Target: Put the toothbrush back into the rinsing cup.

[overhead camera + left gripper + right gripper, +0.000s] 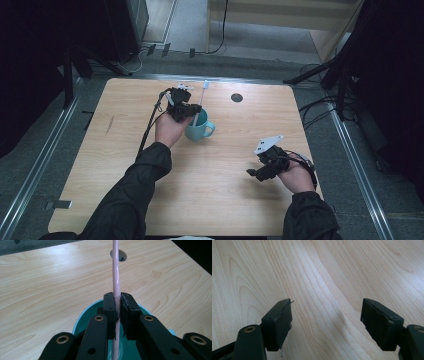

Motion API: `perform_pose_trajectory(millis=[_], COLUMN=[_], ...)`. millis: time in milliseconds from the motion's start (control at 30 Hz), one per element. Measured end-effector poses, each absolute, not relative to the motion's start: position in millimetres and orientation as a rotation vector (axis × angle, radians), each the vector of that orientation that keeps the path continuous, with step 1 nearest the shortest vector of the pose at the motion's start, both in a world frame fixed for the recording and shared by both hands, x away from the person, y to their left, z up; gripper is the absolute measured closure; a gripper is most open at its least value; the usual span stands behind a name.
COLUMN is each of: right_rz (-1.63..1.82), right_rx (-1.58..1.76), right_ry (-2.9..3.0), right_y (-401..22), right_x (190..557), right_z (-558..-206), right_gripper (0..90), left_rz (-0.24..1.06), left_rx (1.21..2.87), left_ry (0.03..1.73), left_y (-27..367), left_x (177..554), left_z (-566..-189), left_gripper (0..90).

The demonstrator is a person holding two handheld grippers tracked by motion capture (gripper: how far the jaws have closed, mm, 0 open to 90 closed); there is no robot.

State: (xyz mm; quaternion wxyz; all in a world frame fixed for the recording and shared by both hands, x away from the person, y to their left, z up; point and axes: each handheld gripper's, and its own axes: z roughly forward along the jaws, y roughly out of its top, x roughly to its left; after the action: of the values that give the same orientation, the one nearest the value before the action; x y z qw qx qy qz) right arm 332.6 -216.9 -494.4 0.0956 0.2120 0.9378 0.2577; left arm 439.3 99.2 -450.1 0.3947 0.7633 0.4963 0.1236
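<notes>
Clamping a thin pale pink stick [115,277], the left gripper [117,307] has its jaws pressed against it from both sides, directly above the mouth of a teal mug [83,320]. The stick runs on past the jaw tips toward the far edge of the tabletop [50,285], and its lower end passes back between the jaws and down into the mug. What the stick is exactly cannot be told; in the high view its far end carries a small white head. Beyond the jaw tips, a round hole [119,255] in the tabletop lies partly behind the stick.

In the high view the left gripper [186,107] sits over the mug [199,131], whose handle points away from the left hand [169,131], toward the person's right.

The right gripper [327,315] has its jaws spread wide apart with nothing between them, only bare wood grain ahead and below. In the high view this gripper [256,172] hangs low over the tabletop [215,200], well apart from the mug, held in the right hand [295,177], a grey plate on top of it.
</notes>
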Motion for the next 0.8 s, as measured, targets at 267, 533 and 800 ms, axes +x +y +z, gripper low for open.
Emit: perform_pose_trajectory(millis=[267, 533, 800], right_rz=[0.767, 0.762, 0.762], right_rx=[0.629, 0.627, 0.622], right_ry=[2.778, 2.775, 2.779], right_y=[-216.1, -216.6, -215.5], right_x=[332.2, 332.7, 332.0], right_z=[-493.8, -494.1, -493.9], right_gripper=[25.1, 25.0, 25.0], left_rz=[0.317, 0.309, 0.265], left_rx=[1.945, 1.932, 1.936], left_ry=[1.258, 1.256, 1.245], left_y=[102.1, 109.2, 113.0], left_x=[436.8, 430.5, 423.6], left_z=[-440.5, -427.2, -416.4], left_gripper=[79.7, 72.0, 63.7])
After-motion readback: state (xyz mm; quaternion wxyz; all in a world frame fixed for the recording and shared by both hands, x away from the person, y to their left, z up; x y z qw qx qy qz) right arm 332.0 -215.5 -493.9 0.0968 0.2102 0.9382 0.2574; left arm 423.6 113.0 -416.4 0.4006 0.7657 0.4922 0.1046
